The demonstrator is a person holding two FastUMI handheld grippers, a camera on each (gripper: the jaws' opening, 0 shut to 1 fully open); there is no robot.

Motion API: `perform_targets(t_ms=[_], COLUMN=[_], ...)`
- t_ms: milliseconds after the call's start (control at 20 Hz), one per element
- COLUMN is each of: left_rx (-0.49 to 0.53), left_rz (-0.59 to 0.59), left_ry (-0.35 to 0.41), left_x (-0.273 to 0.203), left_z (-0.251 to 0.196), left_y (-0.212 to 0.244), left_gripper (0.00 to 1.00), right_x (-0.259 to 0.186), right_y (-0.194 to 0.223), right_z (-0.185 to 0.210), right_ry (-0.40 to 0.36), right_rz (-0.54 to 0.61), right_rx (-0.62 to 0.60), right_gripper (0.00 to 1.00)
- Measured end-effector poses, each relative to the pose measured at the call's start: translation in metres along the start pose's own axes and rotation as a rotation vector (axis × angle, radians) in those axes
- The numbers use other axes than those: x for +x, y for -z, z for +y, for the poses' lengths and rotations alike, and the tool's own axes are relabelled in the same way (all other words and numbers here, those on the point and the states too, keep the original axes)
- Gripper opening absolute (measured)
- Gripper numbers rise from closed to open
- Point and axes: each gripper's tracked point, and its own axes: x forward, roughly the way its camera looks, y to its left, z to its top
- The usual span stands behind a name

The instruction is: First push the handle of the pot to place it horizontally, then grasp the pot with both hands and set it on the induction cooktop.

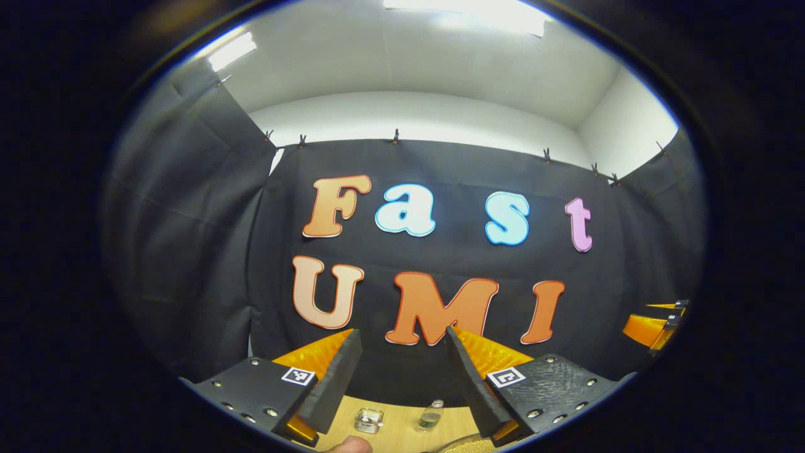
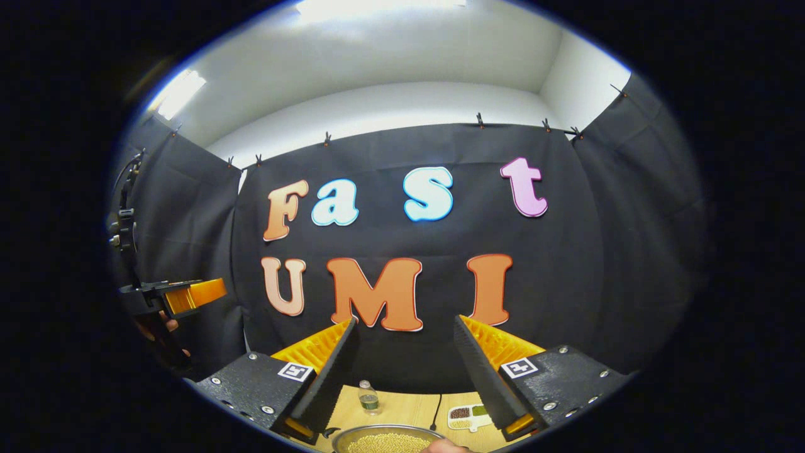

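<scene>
**Both grippers raised before the booth wall, pot low at the table's near edge**

Left gripper view: the left gripper (image 1: 404,343) is held high, its two black fingers spread wide apart with nothing between them, facing the black cloth wall. Below the fingers lies a strip of wooden table (image 1: 402,418). On it stand a small clear box (image 1: 368,420) and, just beside it, a small clear bottle (image 1: 431,416) — both upright and apart from each other. At the bottom edge a sliver of the pot's rim (image 1: 468,445) shows, with pale yellow grains inside. The right gripper (image 1: 660,324) appears far off at the right edge; its fingers cannot be read from here.

Right gripper view: the right gripper's fingers (image 2: 478,365) likewise stand wide apart and empty. The pot (image 2: 387,440) sits at the bottom centre, a metal bowl filled with grains — its handle is not discernible. Behind it are the bottle, a dark cable (image 2: 437,410) and a small white dish with compartments (image 2: 468,416). The left gripper shows at the left edge.
</scene>
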Motion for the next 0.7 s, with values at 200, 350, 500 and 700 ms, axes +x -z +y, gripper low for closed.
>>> perform_targets(t_ms=[200, 350, 500, 700], left_rx=[0.01, 0.006, -0.002, 0.014], left_rz=[-0.054, -0.055, -0.05, -0.044], left_ry=[0.0, -0.006, -0.015, -0.009], left_x=[-0.004, -0.01, -0.011, -0.01], left_z=[0.003, 0.004, 0.005, 0.002], left_y=[-0.02, -0.022, -0.021, -0.02], left_gripper=[0.84, 0.82, 0.82, 0.82], right_x=[-0.001, -0.005, -0.009, -0.011], right_y=[-0.014, -0.021, -0.019, -0.022], right_z=[-0.002, -0.004, -0.012, -0.013], right_ry=[-0.001, -0.005, 0.0, -0.007], right_rz=[-0.022, -0.034, -0.039, -0.039], right_rx=[0.0, 0.003, -0.014, -0.01], right_gripper=[0.93, 0.93, 0.93, 0.93])
